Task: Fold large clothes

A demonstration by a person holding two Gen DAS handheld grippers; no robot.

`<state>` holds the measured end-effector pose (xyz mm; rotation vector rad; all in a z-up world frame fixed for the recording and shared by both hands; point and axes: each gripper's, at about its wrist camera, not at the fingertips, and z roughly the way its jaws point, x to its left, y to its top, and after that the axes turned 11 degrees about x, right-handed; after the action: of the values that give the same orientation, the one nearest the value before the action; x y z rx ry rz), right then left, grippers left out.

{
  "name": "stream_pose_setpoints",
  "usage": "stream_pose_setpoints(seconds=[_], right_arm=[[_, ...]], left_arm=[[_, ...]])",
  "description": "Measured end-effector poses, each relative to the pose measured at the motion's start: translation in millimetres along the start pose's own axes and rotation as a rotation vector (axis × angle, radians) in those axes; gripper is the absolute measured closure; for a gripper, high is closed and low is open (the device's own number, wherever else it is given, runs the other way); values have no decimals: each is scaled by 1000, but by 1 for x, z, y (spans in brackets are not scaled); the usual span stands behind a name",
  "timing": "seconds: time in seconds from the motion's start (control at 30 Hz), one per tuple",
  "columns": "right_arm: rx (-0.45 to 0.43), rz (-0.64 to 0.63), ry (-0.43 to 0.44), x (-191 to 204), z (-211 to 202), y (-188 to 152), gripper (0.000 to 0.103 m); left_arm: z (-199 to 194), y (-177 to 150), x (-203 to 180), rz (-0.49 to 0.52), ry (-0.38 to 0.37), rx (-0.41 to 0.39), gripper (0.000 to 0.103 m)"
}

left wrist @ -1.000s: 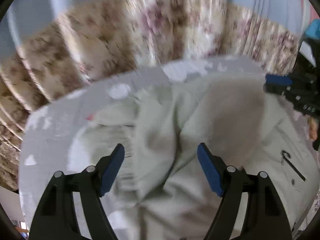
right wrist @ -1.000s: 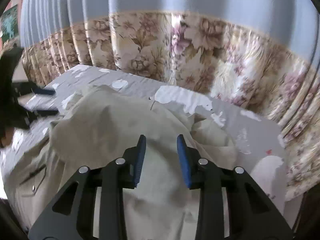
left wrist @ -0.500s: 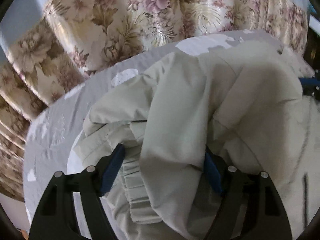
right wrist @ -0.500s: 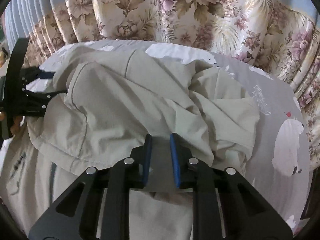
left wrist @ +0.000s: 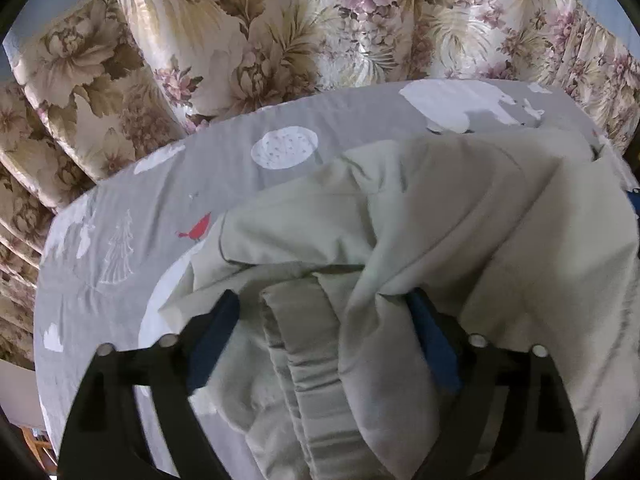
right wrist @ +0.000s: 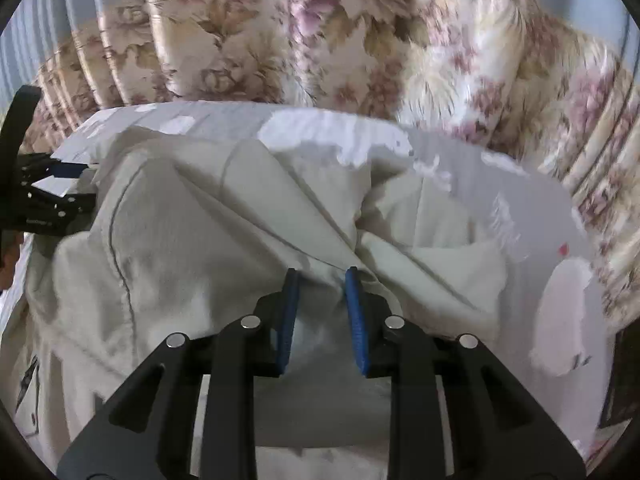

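A large pale beige garment [left wrist: 460, 216] lies bunched on a grey bed sheet [left wrist: 160, 208]; it also fills the right wrist view [right wrist: 180, 240]. My left gripper [left wrist: 324, 312] is open, its blue pads straddling a gathered elastic cuff or waistband [left wrist: 308, 352] with cloth draped over the right pad. My right gripper [right wrist: 320, 276] has its jaws narrowly apart with a fold of the garment pinched between the pads, pulling creases toward them. The left gripper [right wrist: 52, 200] shows at the left edge of the right wrist view.
The grey sheet has white bear and tree prints and a red bird [left wrist: 196, 228]. Floral curtains [left wrist: 280, 28] hang right behind the bed's far edge, also in the right wrist view [right wrist: 360, 48]. A garment label and zipper [right wrist: 28, 380] sit at lower left.
The right gripper closed from partly open onto a garment fold and lifted it slightly. The left gripper lowered toward the cloth and stayed open, the garment sliding between its pads.
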<state>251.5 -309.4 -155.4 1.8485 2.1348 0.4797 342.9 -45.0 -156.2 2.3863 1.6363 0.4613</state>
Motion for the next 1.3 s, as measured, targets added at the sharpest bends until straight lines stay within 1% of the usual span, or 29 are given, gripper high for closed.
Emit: stream_pose_setpoints(seconds=[0.07, 0.1, 0.2, 0.33, 0.4, 0.43, 0.47, 0.53, 0.6, 0.67, 0.73, 0.8, 0.9, 0.97, 1.03, 1.1, 1.13, 1.17, 1.23, 1.3], right_arm=[[-2, -32, -32, 5, 5, 0, 80], [-1, -52, -49, 7, 8, 0, 80], [5, -49, -48, 7, 13, 4, 80], [2, -43, -33, 5, 10, 3, 79], [-5, -29, -11, 3, 1, 3, 74], [-20, -17, 8, 1, -9, 0, 60], [-36, -6, 13, 1, -18, -3, 37], [-98, -2, 1, 3, -42, -12, 16], [-147, -14, -21, 7, -64, -21, 14], [-196, -12, -51, 10, -88, -32, 4], [-250, 0, -81, 13, -112, -44, 3], [-291, 20, -96, 15, -133, -56, 3], [-317, 43, -107, 17, -150, -69, 3], [-335, 55, -131, 14, -160, -81, 3], [-327, 89, -131, 4, -164, -95, 3], [-300, 153, -120, -11, -161, -110, 3], [-270, 196, -142, -20, -155, -119, 3], [-249, 217, -191, -25, -151, -126, 3], [-243, 203, -275, -26, -147, -138, 3], [-221, 189, -277, -30, -140, -140, 3]], left_arm=[[4, -1, 1, 9, 25, -16, 2], [7, -1, 2, 6, 24, -16, 1], [9, 1, 8, -14, -3, -8, 1], [-2, -5, 4, -26, 24, -23, 1], [-12, -11, 3, -38, 35, -28, 2], [-19, -15, 3, -48, 32, -32, 2], [-26, -19, 3, -58, 22, -37, 2], [-45, -29, 3, -85, -8, -61, 2], [-61, -36, 1, -95, -13, -87, 2], [-82, -44, -5, -96, 7, -126, 2], [-103, -55, -13, -91, 24, -165, 2], [-119, -64, -19, -85, 22, -197, 2], [-138, -80, -27, -67, 21, -240, 2], [-145, -92, -28, -54, 40, -255, 2], [-145, -106, -24, -58, 68, -260, 2], [-138, -119, -16, -71, 80, -242, 2], [-132, -126, -11, -83, 79, -225, 2], [-125, -132, -6, -91, 75, -203, 2], [-111, -139, 3, -109, 82, -171, 2], [-96, -139, 12, -131, 84, -137, 2]])
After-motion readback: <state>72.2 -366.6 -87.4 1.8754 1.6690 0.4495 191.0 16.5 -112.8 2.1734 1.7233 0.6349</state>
